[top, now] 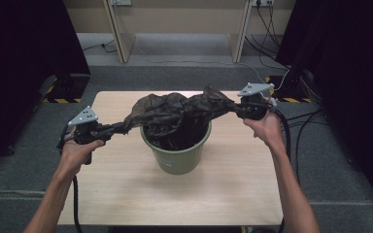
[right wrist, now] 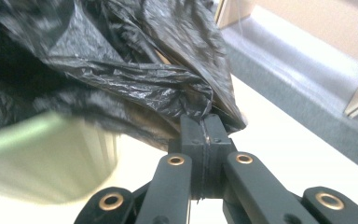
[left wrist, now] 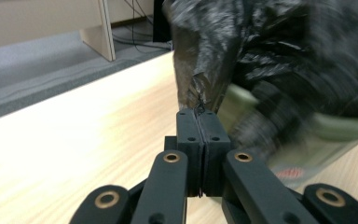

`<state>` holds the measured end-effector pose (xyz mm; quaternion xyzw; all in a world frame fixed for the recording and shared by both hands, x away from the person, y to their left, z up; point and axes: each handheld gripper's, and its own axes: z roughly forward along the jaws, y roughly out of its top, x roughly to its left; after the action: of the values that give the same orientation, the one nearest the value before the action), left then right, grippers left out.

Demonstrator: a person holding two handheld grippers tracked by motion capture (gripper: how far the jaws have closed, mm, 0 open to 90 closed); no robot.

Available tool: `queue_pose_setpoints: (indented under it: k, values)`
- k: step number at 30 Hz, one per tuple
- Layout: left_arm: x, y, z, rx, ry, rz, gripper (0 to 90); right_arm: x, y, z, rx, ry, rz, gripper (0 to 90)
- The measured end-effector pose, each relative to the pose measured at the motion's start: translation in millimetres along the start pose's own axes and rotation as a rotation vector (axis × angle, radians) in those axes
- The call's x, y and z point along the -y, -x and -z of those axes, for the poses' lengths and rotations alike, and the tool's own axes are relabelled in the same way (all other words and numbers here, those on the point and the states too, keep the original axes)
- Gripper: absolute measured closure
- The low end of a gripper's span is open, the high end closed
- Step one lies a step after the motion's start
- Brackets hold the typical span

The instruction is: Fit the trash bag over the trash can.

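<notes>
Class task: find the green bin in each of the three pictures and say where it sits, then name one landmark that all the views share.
High view: green bin, centre of the table.
Left gripper view: blurred, at right, beyond the jaws.
Right gripper view: blurred, lower left.
Shared landmark: the black bag above it.

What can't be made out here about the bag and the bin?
- Bin inside: high view, black bag covers its mouth.
- How far the bag reaches down: hidden by the bin wall.
- Bin details: both gripper views, blurred.
- Film between the pads: left claw and right claw shut on it.
</notes>
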<state>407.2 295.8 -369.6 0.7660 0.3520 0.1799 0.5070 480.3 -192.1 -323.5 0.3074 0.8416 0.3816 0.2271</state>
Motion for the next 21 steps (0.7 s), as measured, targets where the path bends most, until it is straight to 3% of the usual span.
queue_pose_setpoints:
  k: [2, 4, 6, 7, 8, 9, 11, 12, 15, 16, 19, 21]
  values:
    - [7.8, 3.7, -6.5, 0.013, -0.044, -0.016, 87.8, 9.9, 0.3, -2.8, -0.014, -0.042, -0.015, 75.3]
    - [9.4, 6.5, -7.6, 0.021, -0.059, -0.022, 82.9, 7.7, -3.7, 2.3, 0.002, -0.037, -0.021, 60.8]
    - [8.6, 7.8, -6.8, 0.026, -0.06, -0.024, 74.7, -0.3, -9.7, 14.2, -0.011, 0.046, -0.048, 51.9]
    - [6.8, 9.5, -5.5, 0.025, -0.054, -0.025, 68.0, -6.0, -13.7, 20.5, -0.022, 0.082, -0.039, 47.5]
    - [3.9, 11.3, -3.4, 0.016, -0.048, -0.026, 68.0, -6.0, -13.7, 20.5, -0.022, 0.082, -0.039, 47.5]
    - [-3.7, 14.6, 2.6, -0.001, -0.028, -0.023, 57.8, -19.8, -23.2, 29.2, -0.024, 0.149, -0.013, 41.8]
    - [-12.5, 18.5, 10.7, -0.011, 0.0, -0.015, 47.8, -33.8, -34.5, 31.8, -0.03, 0.179, 0.014, 38.1]
    - [-12.5, 18.5, 10.7, -0.011, 0.0, -0.015, 44.0, -33.8, -34.5, 31.8, -0.03, 0.179, 0.014, 38.1]
    - [-23.9, 27.9, 23.9, -0.012, 0.06, -0.014, 39.0, -52.1, -52.8, 20.2, -0.061, 0.184, 0.074, 37.1]
    - [-29.1, 38.9, 26.2, 0.034, 0.089, -0.026, 38.8, -53.6, -55.4, 16.4, -0.07, 0.169, 0.08, 38.0]
    - [-29.4, 58.4, 15.2, 0.075, 0.065, -0.051, 33.1, -53.5, -60.5, -1.0, -0.079, 0.109, 0.093, 42.2]
    - [-26.6, 66.0, 5.4, 0.1, 0.053, -0.05, 29.5, -49.8, -58.8, -7.6, -0.093, 0.089, 0.09, 55.2]
